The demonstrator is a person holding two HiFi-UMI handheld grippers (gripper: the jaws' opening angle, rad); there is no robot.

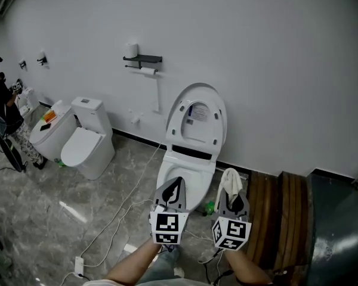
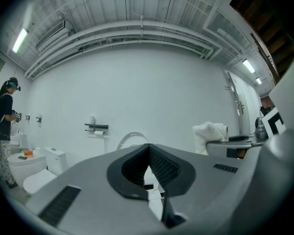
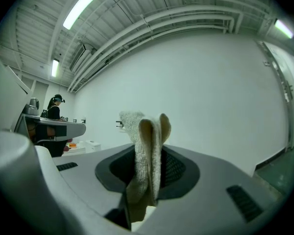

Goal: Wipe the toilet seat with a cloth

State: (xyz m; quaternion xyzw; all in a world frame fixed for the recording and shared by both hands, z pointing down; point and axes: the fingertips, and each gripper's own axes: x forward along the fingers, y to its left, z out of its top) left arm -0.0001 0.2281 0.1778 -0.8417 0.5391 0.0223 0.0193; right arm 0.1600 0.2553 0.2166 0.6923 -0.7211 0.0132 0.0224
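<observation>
A white toilet (image 1: 188, 165) stands against the wall in the head view, its lid and seat (image 1: 196, 118) tipped up against the wall. My left gripper (image 1: 174, 190) hovers over the front of the bowl, shut with nothing in it; in the left gripper view its jaws (image 2: 148, 168) meet with the toilet's raised lid (image 2: 132, 138) beyond them. My right gripper (image 1: 231, 198) is to the right of the bowl, shut on a folded white cloth (image 1: 230, 183) that sticks up from its jaws. The cloth (image 3: 147, 155) fills the middle of the right gripper view.
Two more white toilets (image 1: 86, 139) stand to the left, with a person (image 1: 3, 121) beside them. A black shelf with paper roll (image 1: 143, 61) hangs on the wall. White cables (image 1: 116, 216) trail over the marble floor. A wooden bench (image 1: 283, 213) is at the right.
</observation>
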